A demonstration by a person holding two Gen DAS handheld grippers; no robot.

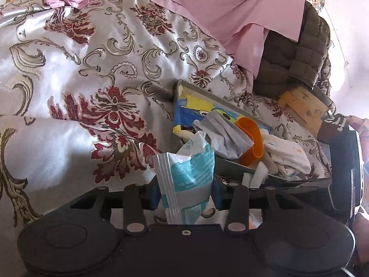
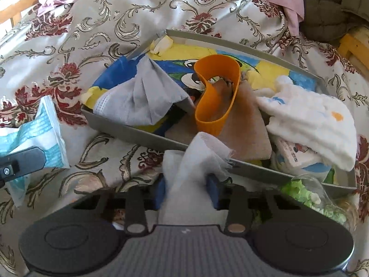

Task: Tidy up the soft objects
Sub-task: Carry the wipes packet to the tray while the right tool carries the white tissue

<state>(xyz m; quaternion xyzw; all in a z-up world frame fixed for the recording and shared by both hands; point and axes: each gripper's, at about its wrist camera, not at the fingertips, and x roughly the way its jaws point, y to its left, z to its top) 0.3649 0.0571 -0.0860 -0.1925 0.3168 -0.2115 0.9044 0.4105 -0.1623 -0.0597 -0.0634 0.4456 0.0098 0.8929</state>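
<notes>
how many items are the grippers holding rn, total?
2. The left gripper is shut on the teal wipes packet, beside the tray. The right gripper is shut on the white cloth at the tray's near rim.

No legible text on anything.

I am working in a home, most likely a bedroom. A satin bedspread (image 1: pixel 96 73) woven with red flowers and gold scrolls is lying in soft folds under everything, and a pink sheet (image 1: pixel 207 7) is trailing across its far side. A quilted olive cushion (image 1: pixel 297 53) is sitting at the edge, beside pale wooden slats (image 1: pixel 302 108) that may be a bed frame. A shallow grey tray (image 2: pixel 147 136) lined with a parrot picture is resting on the bedspread, holding household oddments: a grey face mask (image 2: pixel 143 101), a white baby cloth (image 2: pixel 313 120), an orange silicone cup (image 2: pixel 214 97).
</notes>
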